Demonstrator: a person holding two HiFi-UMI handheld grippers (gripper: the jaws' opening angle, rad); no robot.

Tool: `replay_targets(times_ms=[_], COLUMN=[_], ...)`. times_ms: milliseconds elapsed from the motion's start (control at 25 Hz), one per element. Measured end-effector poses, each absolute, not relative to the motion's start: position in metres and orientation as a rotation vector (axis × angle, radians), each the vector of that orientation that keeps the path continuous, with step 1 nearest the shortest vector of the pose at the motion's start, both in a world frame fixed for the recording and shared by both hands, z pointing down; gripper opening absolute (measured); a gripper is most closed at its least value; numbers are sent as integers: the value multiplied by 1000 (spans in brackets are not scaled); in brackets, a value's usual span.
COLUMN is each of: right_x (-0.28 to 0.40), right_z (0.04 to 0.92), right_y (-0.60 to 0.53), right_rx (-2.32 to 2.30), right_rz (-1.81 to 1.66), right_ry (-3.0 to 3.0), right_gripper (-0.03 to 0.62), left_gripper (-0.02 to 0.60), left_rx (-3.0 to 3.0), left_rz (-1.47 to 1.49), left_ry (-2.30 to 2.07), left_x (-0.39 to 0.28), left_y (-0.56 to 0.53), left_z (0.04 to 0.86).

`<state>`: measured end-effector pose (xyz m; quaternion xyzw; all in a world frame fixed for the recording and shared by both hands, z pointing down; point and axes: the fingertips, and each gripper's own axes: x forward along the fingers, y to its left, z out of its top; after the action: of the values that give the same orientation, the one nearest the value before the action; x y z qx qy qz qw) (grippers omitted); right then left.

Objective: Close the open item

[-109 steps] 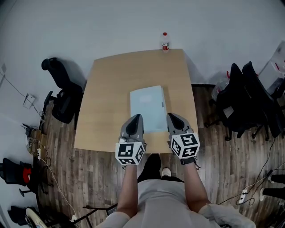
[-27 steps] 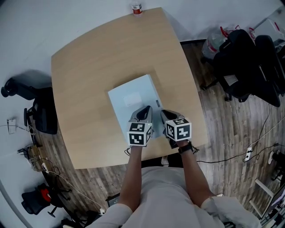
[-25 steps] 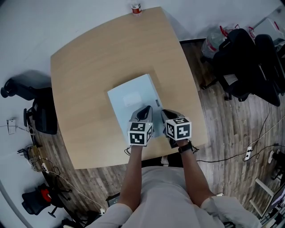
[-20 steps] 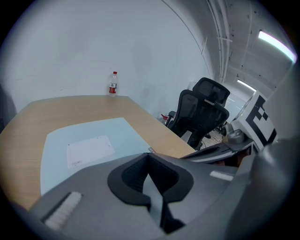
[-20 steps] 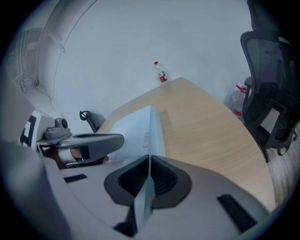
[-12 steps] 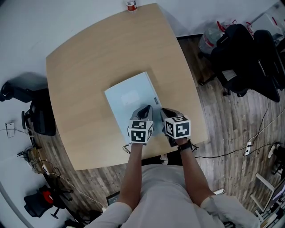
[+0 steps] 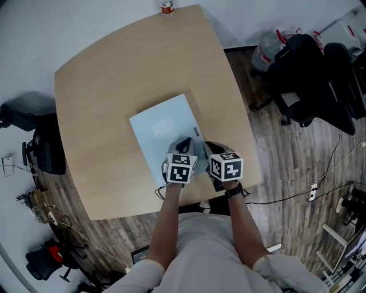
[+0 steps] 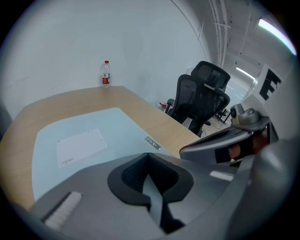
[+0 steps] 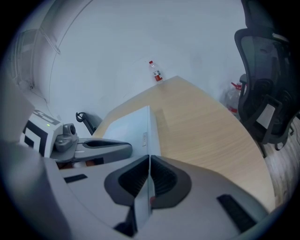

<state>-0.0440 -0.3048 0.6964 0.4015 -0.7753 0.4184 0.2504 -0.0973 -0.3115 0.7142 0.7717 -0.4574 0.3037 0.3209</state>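
Observation:
A flat pale blue folder with a white label lies on the wooden table. Both grippers are at its near right corner. My left gripper is over the folder, and a thin pale strip of the cover shows pinched between its jaws. My right gripper sits on the folder's right edge. Its jaws are shut on a thin sheet edge that runs straight ahead from them. A small metal tag sits near that edge.
A small bottle with a red label stands at the table's far edge. Black office chairs stand to the right on the wood floor, another chair to the left. Cables lie on the floor at both sides.
Since the earliest frame both grippers have moved forward from the table's front edge onto the folder's near right corner. Over the last second they have stayed there; only the head view has shifted slightly.

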Motion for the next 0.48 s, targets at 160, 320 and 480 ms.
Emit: replay_targets(times_ms=[160,320,480], right_x=[-38,-31,-25], right_z=[694,688,674], right_y=[-306,-305,-306], right_rx=[1103,1114,1121], right_rz=[1132,1117,1097], right_ry=[-2109,-2122,-2148], right_gripper=[20,20,20], left_gripper=[6,6,6], left_rx=[2008,1983,2011], left_rz=[823,807,808], left_ry=[-1197,-1217,-1232], left_x=[-96,-96,-95], left_y=[-313,-316,-313], left_z=[717,719,715])
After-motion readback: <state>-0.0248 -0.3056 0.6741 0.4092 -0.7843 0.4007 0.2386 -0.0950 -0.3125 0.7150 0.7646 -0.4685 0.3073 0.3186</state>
